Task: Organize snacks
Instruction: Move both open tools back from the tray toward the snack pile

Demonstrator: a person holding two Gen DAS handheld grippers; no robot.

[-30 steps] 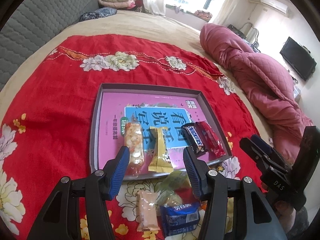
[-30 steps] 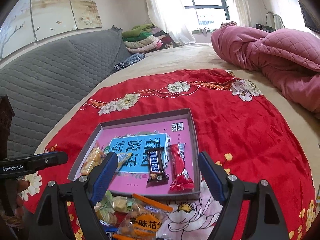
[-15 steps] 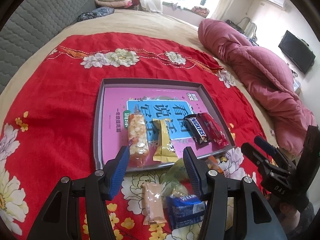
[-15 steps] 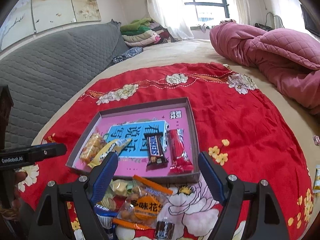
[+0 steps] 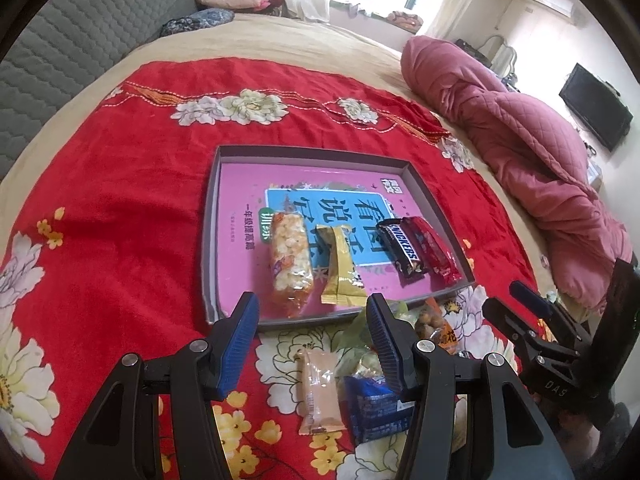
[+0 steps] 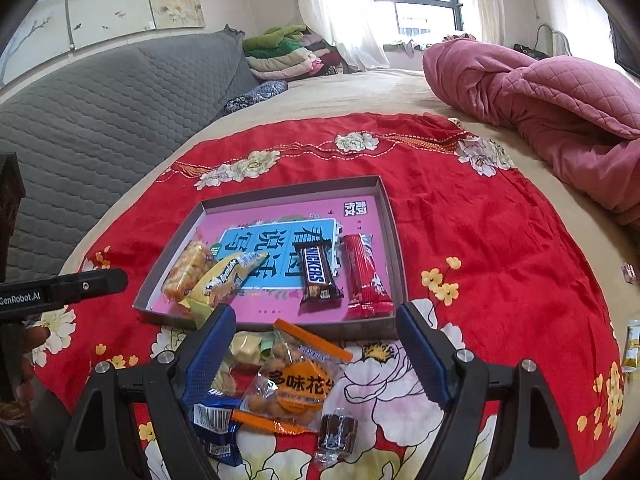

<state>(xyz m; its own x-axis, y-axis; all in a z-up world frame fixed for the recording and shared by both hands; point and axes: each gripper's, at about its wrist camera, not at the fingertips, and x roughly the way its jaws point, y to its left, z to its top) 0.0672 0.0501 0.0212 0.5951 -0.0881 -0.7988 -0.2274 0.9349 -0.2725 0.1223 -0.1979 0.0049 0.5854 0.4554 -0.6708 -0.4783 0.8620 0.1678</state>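
Nearest the lens in my left wrist view, my left gripper [image 5: 310, 314] stands with its jaws parted and nothing between the pads; below it on the red floral cloth [image 5: 120, 208] lie a pale wafer packet [image 5: 320, 392] and a blue biscuit packet [image 5: 378, 408], side by side at lower centre. My right gripper [image 6: 316, 326] is likewise spread wide and empty, hovering over the loose pile: an orange-trimmed peanut bag [image 6: 294, 380] at lower centre, with a small brown candy [image 6: 336, 434] just right of it. Just beyond the pile, at centre frame, sits the grey tray [image 6: 394, 248] with a pink printed floor. Inside it, from left to right in the right wrist view: a puffed-rice bar [image 6: 188, 270], a yellow wafer pack [image 6: 224, 280] partly overlapping it, a Snickers bar [image 6: 318, 274], and a red bar [image 6: 364, 276] touching the Snickers' right side. All four lie toward the near edge of the tray. Farther back, a pink quilt [image 6: 560, 92] is bunched at upper right, folded clothes [image 6: 288, 54] are stacked at top centre, and a grey padded headboard [image 6: 100, 108] fills the upper left.
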